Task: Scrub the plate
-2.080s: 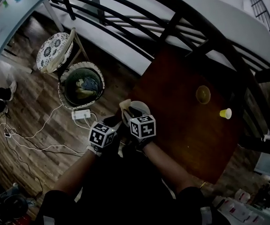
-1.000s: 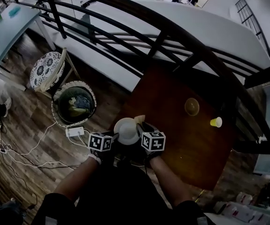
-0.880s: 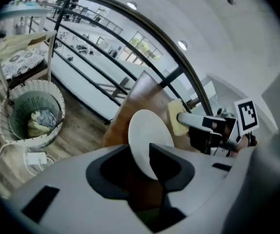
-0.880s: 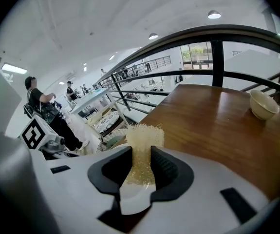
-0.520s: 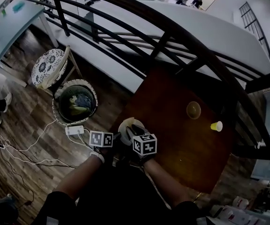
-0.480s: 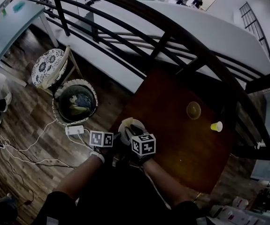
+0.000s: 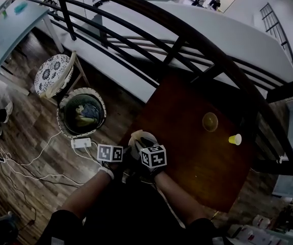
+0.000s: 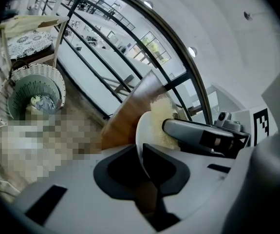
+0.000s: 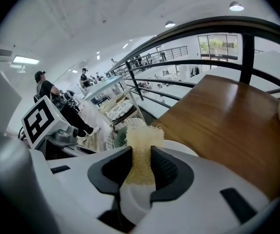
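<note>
A white plate (image 7: pixel 140 137) is held over the near-left corner of the brown table (image 7: pixel 197 142). My left gripper (image 7: pixel 127 150) has just closed on the plate's rim. In the left gripper view the plate (image 8: pixel 140 130) stands edge-on between the jaws of the left gripper (image 8: pixel 142 159). My right gripper (image 7: pixel 144 143) is shut on a yellowish scrub pad (image 9: pixel 140 145). The pad lies against the plate's face (image 9: pixel 181 148), between the jaws of the right gripper (image 9: pixel 140 168). The scrub pad (image 8: pixel 161 123) also shows beside the plate in the left gripper view.
A small bowl (image 7: pixel 210 121) and a yellow cup (image 7: pixel 234 138) sit on the table's far right. On the floor at left are a wicker basket (image 7: pixel 82 111) with cloth in it, a cushioned chair (image 7: pixel 53 71) and a power strip (image 7: pixel 80 143) with cables. A dark railing (image 7: pixel 177 40) runs behind the table.
A second ago the plate showed as a full white disc between the two marker cubes. The right gripper has since moved left over it and now covers most of it.
</note>
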Tool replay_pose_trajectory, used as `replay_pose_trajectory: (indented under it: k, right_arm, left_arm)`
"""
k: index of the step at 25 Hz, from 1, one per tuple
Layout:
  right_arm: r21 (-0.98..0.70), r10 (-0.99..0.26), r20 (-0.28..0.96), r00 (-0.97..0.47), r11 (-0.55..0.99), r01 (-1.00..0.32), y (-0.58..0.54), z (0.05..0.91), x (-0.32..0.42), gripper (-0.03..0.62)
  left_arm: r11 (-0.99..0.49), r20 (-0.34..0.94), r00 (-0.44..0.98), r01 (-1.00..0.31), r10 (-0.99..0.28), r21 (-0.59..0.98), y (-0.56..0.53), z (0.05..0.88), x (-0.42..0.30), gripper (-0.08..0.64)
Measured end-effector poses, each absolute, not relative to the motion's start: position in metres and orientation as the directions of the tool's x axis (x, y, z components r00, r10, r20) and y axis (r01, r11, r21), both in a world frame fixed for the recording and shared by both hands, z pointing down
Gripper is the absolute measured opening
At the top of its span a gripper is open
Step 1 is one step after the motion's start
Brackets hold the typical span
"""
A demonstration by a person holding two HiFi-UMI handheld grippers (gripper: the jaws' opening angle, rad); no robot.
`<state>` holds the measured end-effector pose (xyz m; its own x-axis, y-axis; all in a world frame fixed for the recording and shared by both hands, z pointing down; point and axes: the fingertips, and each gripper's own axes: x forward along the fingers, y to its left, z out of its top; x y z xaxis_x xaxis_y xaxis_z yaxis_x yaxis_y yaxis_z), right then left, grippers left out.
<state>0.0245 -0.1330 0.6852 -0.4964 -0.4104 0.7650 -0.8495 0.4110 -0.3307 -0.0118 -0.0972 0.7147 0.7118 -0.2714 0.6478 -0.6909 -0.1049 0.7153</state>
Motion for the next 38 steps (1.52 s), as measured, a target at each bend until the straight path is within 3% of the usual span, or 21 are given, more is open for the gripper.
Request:
replay_pose_trajectory:
  k: [20, 30, 38]
  right_arm:
    - [-0.306, -0.514, 0.77, -0.378, 0.222, -0.926, -0.133, 0.682, 0.113, 0.129]
    - [-0.4, -0.426, 0.739, -0.522, 0.346, -0.849, -0.113, 0.677, 0.037, 0.129]
    - [-0.406, -0.361, 0.762, -0.538, 0.382, -0.83, -0.104, 0.693, 0.016, 0.129]
  left_arm:
    - [-0.078, 0.643, 0.718, -0.681, -0.266, 0.729, -0.098, 0.717, -0.012, 0.054]
    - [-0.053, 0.631, 0.728, -0.665, -0.27, 0.745, -0.1, 0.717, -0.011, 0.054]
    - [-0.064, 0.627, 0.727, -0.666, -0.278, 0.744, -0.099, 0.717, -0.013, 0.052]
